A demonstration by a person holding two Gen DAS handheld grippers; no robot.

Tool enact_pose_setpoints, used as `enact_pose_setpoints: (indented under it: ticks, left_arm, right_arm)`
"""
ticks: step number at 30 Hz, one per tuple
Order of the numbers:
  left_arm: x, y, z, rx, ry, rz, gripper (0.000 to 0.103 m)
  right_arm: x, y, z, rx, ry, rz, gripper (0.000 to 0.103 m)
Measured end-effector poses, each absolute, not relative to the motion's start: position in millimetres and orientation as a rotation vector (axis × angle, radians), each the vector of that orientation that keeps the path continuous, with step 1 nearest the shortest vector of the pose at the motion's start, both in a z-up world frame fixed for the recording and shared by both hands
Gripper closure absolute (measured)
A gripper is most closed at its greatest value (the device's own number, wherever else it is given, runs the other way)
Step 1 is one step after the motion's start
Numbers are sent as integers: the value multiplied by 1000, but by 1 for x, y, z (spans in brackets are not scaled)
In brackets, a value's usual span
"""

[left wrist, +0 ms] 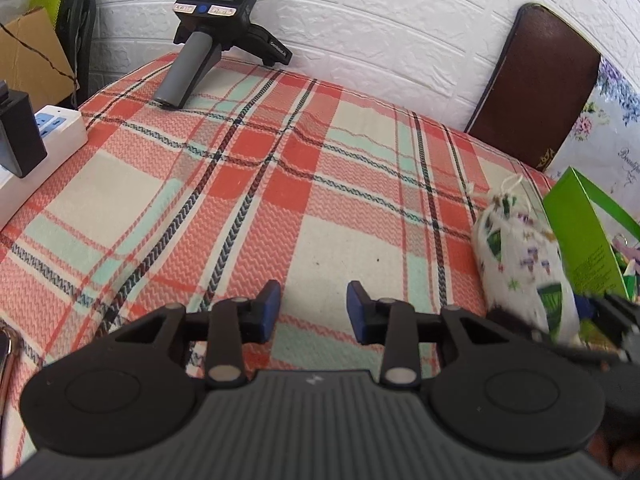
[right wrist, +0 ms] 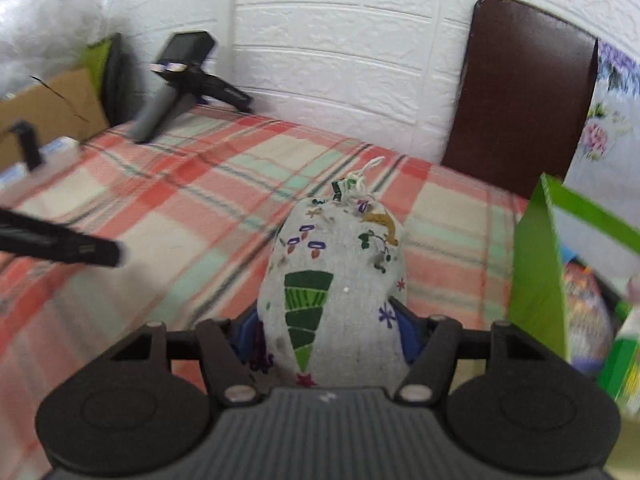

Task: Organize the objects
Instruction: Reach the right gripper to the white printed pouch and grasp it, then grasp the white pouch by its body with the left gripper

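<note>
A white drawstring cloth pouch (right wrist: 336, 280) with green and purple prints sits between the blue pads of my right gripper (right wrist: 328, 332), which is shut on it above the plaid tablecloth (right wrist: 180, 208). The pouch also shows at the right of the left wrist view (left wrist: 520, 264), beside a green paper bag (left wrist: 580, 232). My left gripper (left wrist: 314, 308) is open and empty over the cloth, its blue pads (left wrist: 270, 300) apart. The green bag (right wrist: 540, 272) stands right of the pouch.
A black handheld device (left wrist: 212, 20) on a stand sits at the back against the white wall. A white power strip (left wrist: 44, 140) with a black adapter lies at the left edge. A brown chair back (left wrist: 536, 88) stands at the back right.
</note>
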State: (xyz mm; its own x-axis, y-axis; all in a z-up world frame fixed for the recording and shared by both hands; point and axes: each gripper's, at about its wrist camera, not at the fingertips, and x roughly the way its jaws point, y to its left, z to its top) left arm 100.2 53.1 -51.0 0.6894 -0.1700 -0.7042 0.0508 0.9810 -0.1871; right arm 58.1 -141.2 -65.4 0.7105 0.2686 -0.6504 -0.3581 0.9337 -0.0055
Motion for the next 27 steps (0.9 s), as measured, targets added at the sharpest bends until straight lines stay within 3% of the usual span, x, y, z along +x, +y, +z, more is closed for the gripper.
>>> enact_pose_setpoints:
  ticks: [5, 7, 8, 9, 14, 19, 27]
  left_arm:
    - [92, 39, -48, -101, 804, -124, 58]
    - [89, 32, -47, -67, 803, -123, 58]
    - [87, 28, -46, -52, 803, -121, 58]
    - [85, 25, -46, -41, 804, -120, 57]
    - [76, 11, -43, 2, 798, -116, 49]
    - [66, 6, -33, -32, 813, -161, 47]
    - [63, 6, -35, -305, 922, -347, 27]
  right_arm:
    - [21, -157, -56, 14, 744, 421, 42]
    - [9, -165, -53, 34, 754, 408, 32]
    - [4, -170, -53, 39, 752, 402, 19]
    - [-1, -174, -52, 46, 741, 398, 18]
    - [-15, -189, -56, 58, 732, 379, 18]
    - [-23, -197, -62, 87, 736, 363, 18]
    - [-12, -202, -69, 106, 717, 379, 15]
